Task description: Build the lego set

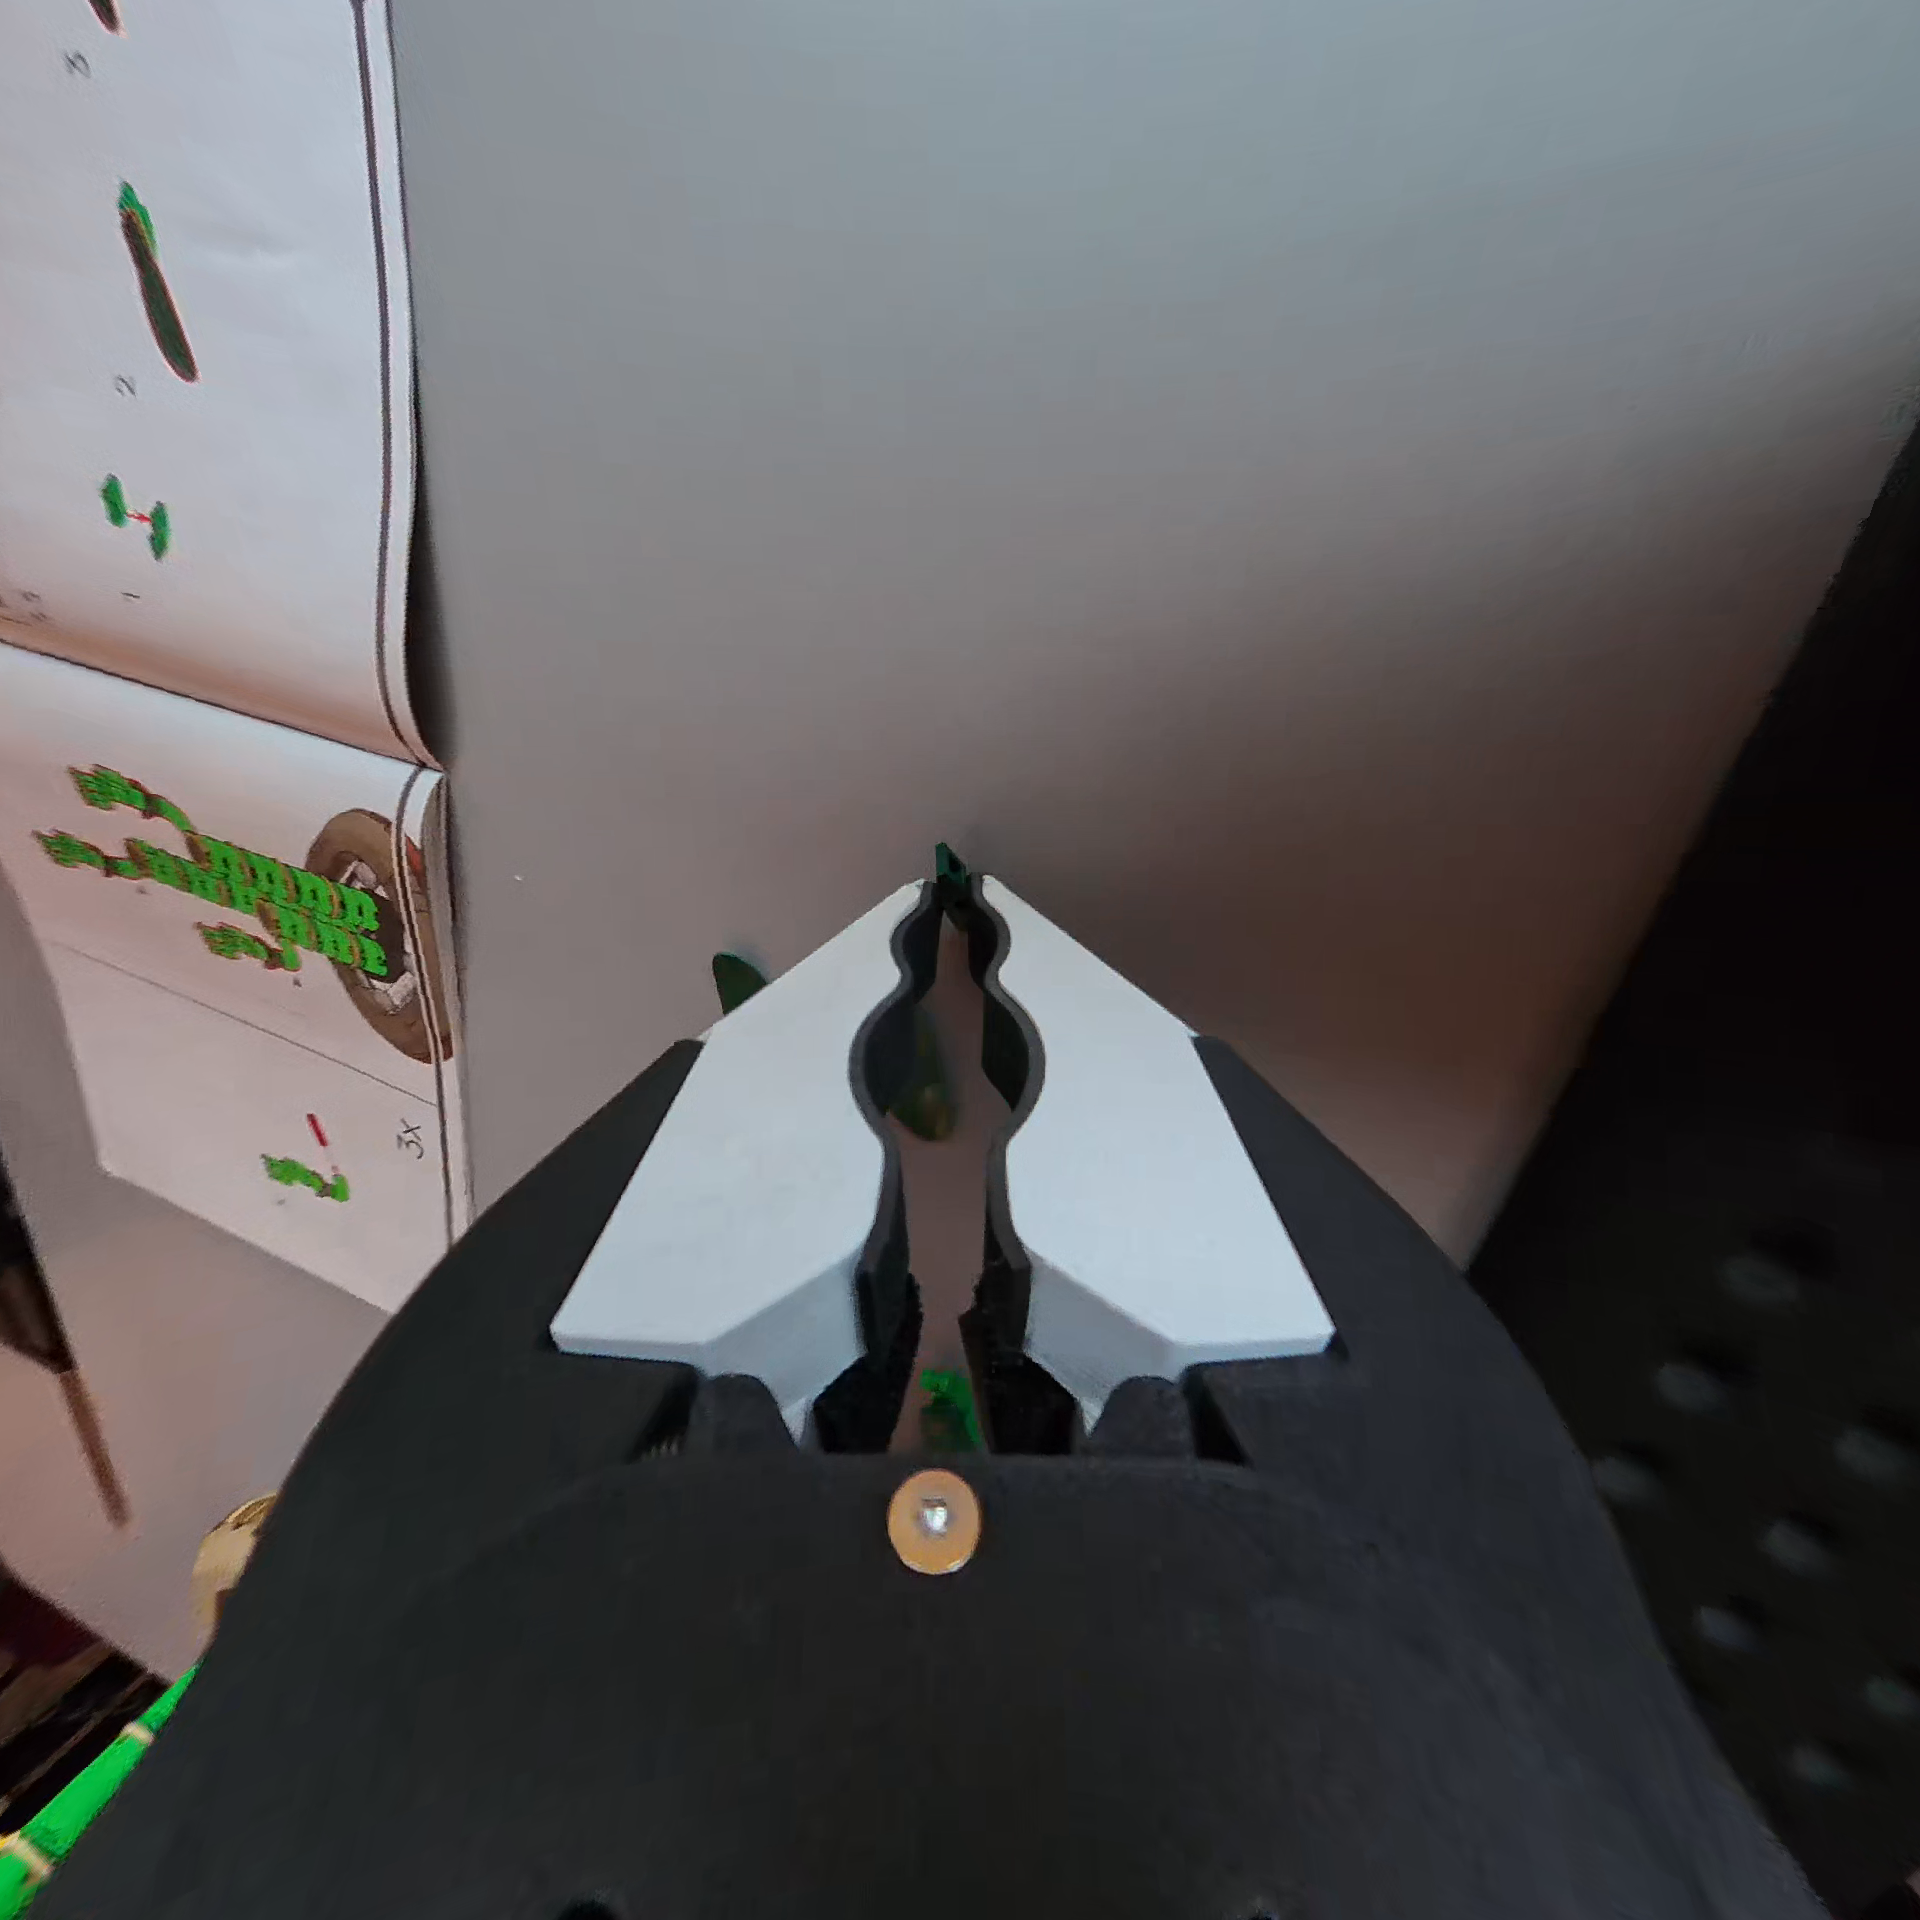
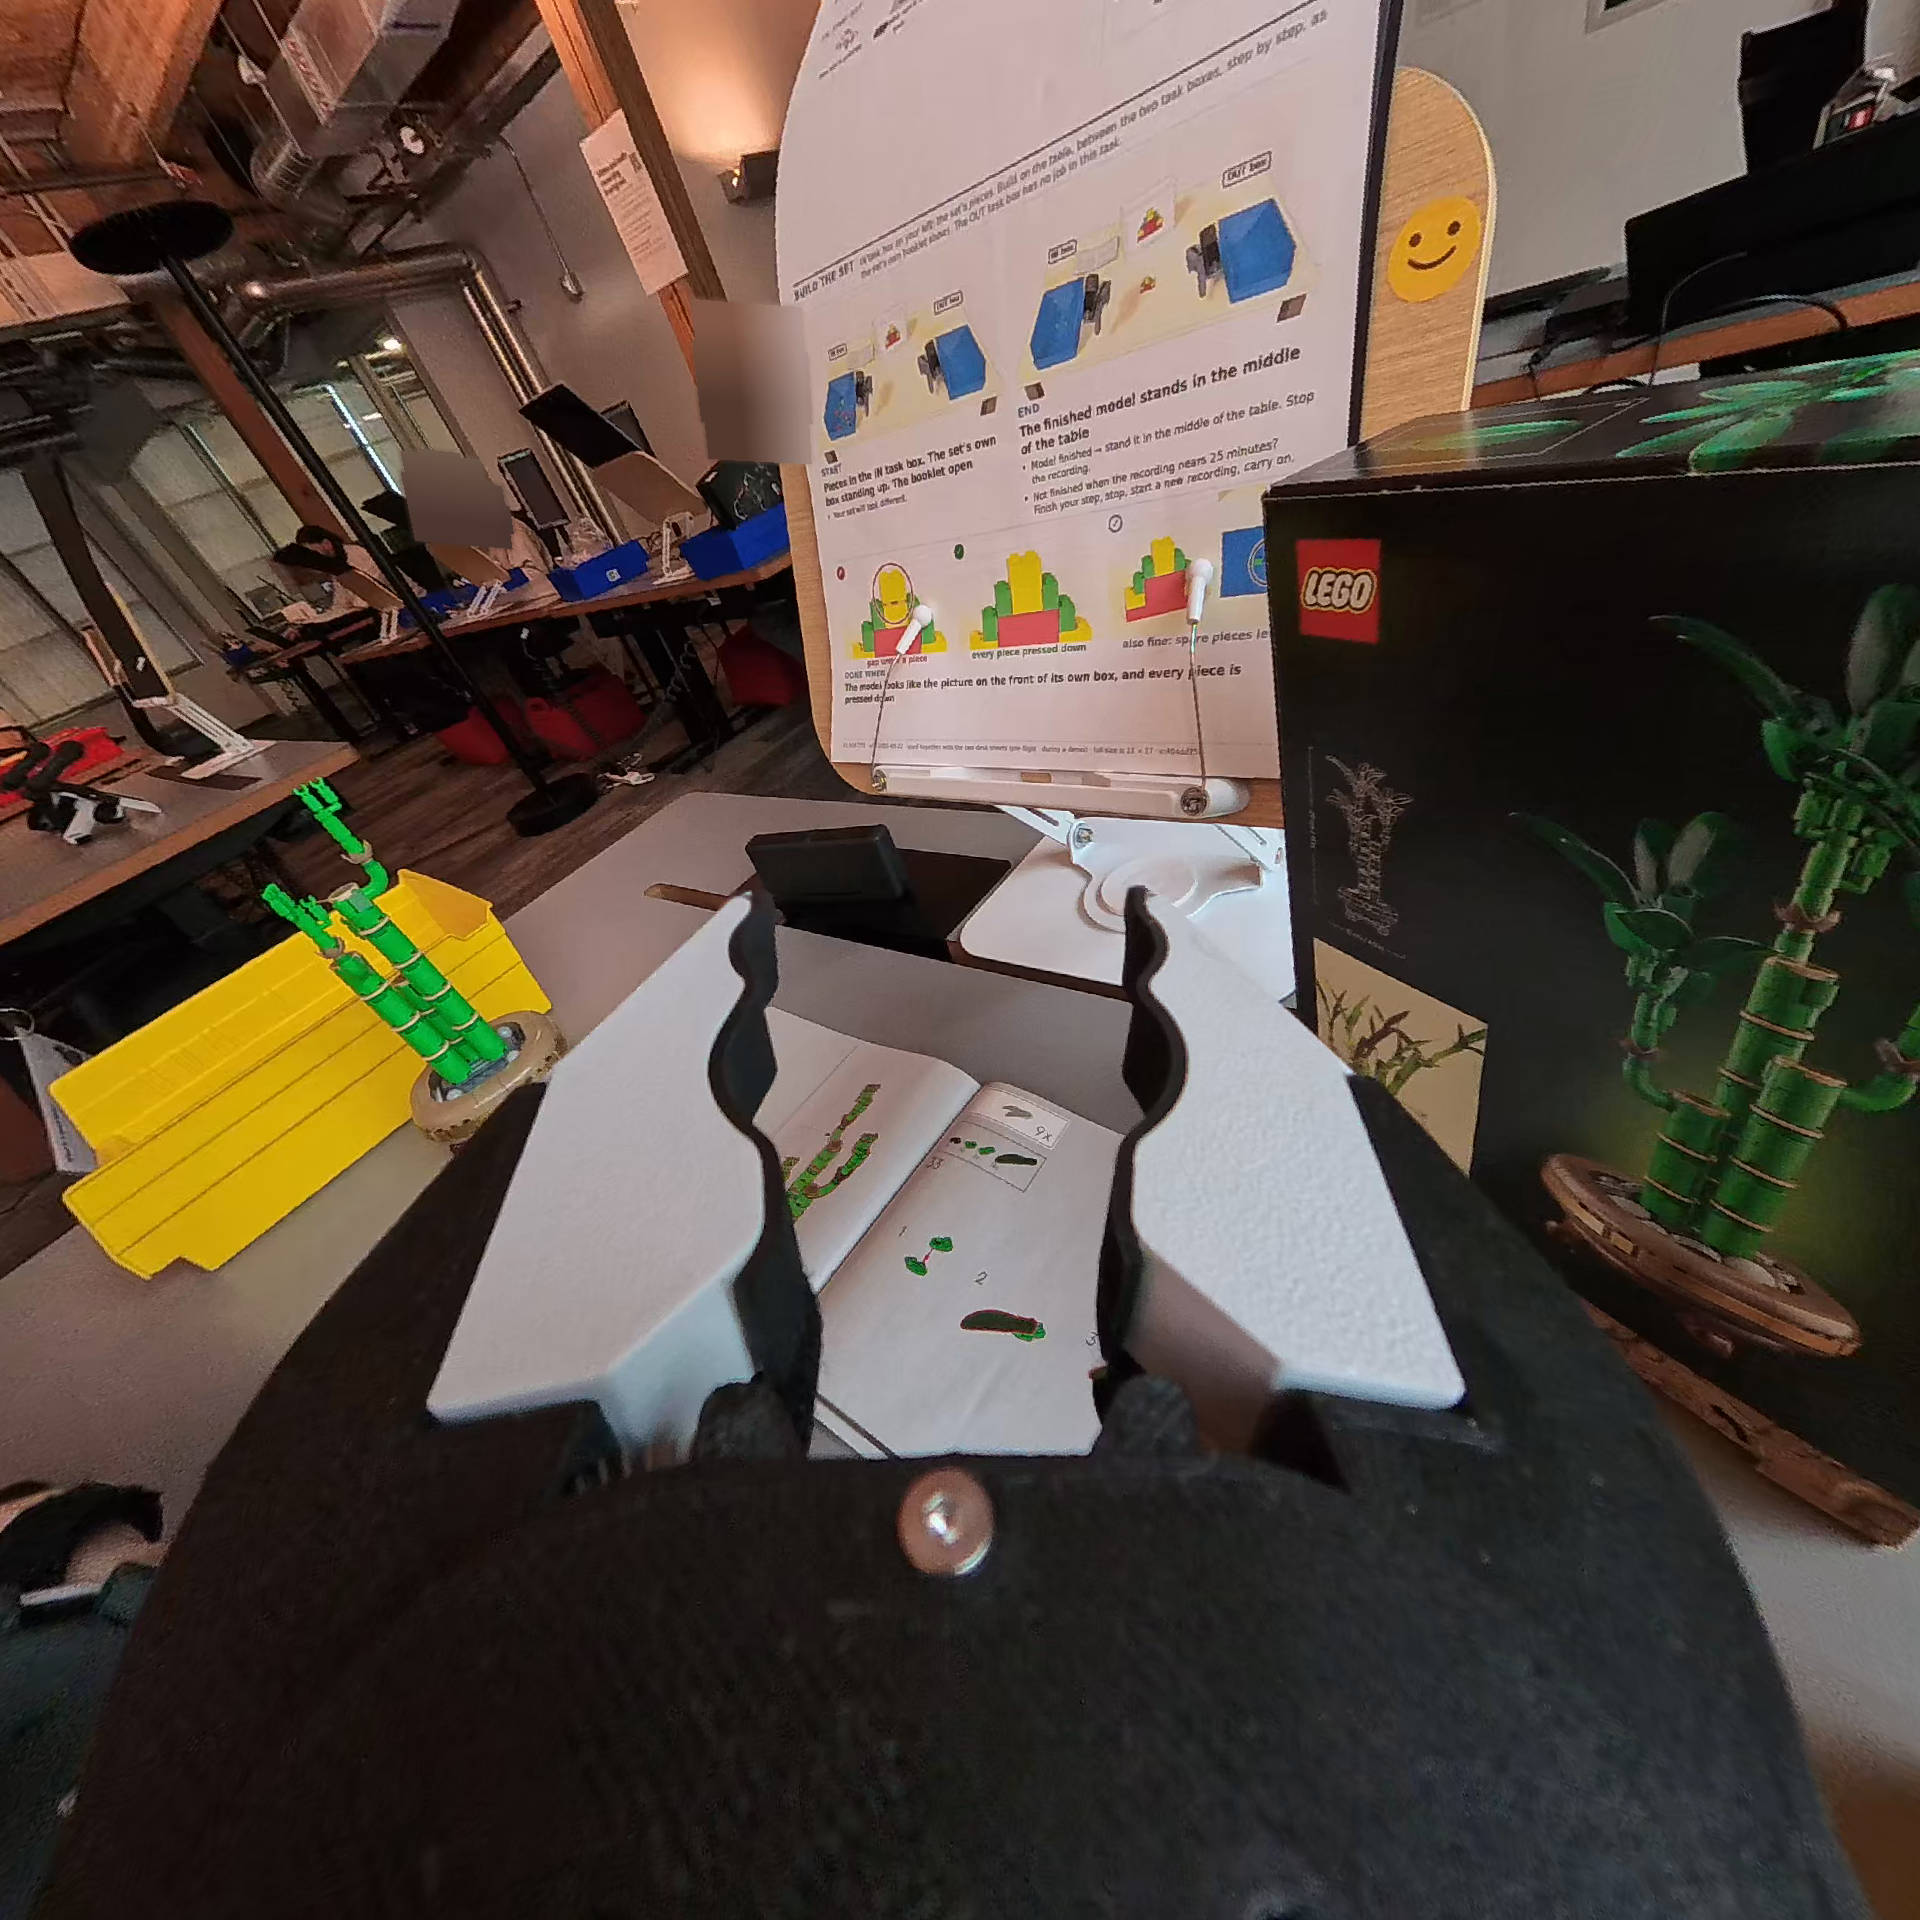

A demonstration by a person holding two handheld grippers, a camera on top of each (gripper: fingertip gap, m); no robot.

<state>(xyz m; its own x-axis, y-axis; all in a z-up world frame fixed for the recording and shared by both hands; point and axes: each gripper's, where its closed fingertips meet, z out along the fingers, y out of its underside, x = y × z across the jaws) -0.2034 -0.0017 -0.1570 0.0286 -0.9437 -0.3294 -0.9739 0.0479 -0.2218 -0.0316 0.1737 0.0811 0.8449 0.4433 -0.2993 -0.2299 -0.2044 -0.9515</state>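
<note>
- Left tongs [image 1: 954,896] are closed almost fully in the left wrist view, and between the tips I see a small dark green piece [image 1: 950,864] pinched there. I judge I hold it at the very tips so the rest of it stays free for joining.
- Below the fingers lies a dark green leaf piece [image 1: 736,977], half hidden by the left finger; I cannot tell if it touches the pinched piece.
- At the left of this view lies the open instruction booklet [image 1: 208,623] on the grey table [image 1: 1039,416], placed beside the work so I can read the step.
- Right tongs [image 2: 951,914] stand wide open in the right wrist view and hold nothing; they hang above the booklet, with its page showing between the fingers.
- At the left, well apart from these tongs, stands the bamboo model [image 2: 405,987] in its tan round base, just in front of a yellow bin [image 2: 208,1122].
- At the right stands the set box [image 2: 1610,935], upright, I think as a reference picture.
- Behind it is a task sheet [image 2: 1070,395] on a stand.
</note>
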